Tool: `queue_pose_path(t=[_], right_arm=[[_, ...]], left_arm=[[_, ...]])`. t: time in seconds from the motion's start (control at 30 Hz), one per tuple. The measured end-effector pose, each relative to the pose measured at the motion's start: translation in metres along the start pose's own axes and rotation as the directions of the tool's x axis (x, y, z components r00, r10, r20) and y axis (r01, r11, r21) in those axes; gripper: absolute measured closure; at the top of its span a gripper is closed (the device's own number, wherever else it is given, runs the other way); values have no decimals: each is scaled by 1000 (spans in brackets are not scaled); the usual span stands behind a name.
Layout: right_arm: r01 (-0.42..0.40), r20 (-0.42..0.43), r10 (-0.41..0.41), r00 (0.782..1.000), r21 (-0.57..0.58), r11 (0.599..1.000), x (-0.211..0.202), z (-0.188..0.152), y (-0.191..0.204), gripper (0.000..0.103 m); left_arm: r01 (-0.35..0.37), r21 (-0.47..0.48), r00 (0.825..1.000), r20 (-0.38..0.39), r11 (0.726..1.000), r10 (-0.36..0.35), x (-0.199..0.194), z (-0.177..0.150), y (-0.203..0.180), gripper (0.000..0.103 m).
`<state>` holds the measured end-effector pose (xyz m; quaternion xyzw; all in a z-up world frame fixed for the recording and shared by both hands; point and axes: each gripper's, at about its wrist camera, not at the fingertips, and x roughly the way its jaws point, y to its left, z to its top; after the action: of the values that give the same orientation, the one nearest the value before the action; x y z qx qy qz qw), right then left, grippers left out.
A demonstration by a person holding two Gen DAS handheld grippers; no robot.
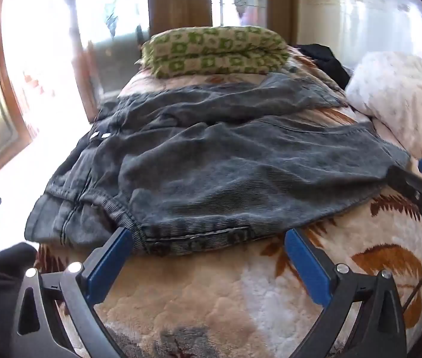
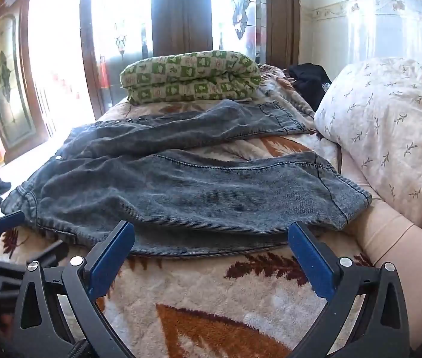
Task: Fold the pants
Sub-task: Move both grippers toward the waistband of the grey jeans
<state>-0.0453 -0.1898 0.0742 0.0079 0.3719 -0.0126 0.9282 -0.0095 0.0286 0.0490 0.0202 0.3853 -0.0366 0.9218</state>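
Grey-blue denim pants (image 1: 211, 161) lie spread on a fleece blanket on the bed, waistband to the left and the two legs running right; they also show in the right wrist view (image 2: 181, 188). My left gripper (image 1: 211, 238) is open, its blue fingers straddling the near edge of the pants by the waistband, holding nothing. My right gripper (image 2: 211, 235) is open at the near edge of the closer leg, holding nothing. The right gripper also shows at the right edge of the left wrist view (image 1: 414, 188), next to the leg hem.
A folded green checked quilt (image 2: 190, 77) lies behind the pants. A white floral pillow (image 2: 390, 128) is at the right, with a black garment (image 2: 309, 82) behind it. The beige leaf-pattern blanket (image 2: 211, 286) covers the bed. Bright windows and a door stand beyond.
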Motion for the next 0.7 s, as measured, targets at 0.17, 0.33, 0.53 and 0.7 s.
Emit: queue_pose_path(t=[0.17, 0.33, 0.53, 0.7], right_arm=[[-3, 6, 3, 1000, -1, 1000, -6, -2, 1, 0], [-3, 8, 3, 1000, -13, 1000, -7, 0, 3, 0], [-7, 11, 7, 1000, -26, 1000, -9, 1, 5, 0], [-16, 13, 16, 1000, -32, 999, -11, 3, 5, 0]], left_arm=[[-14, -70, 1000, -10, 997, 13, 2, -2, 10, 0], [-17, -89, 1000, -16, 996, 16, 2, -1, 15, 0], [-17, -83, 1000, -12, 996, 16, 0, 1, 14, 0], [-40, -75, 999, -3, 996, 40, -3, 1, 13, 0]])
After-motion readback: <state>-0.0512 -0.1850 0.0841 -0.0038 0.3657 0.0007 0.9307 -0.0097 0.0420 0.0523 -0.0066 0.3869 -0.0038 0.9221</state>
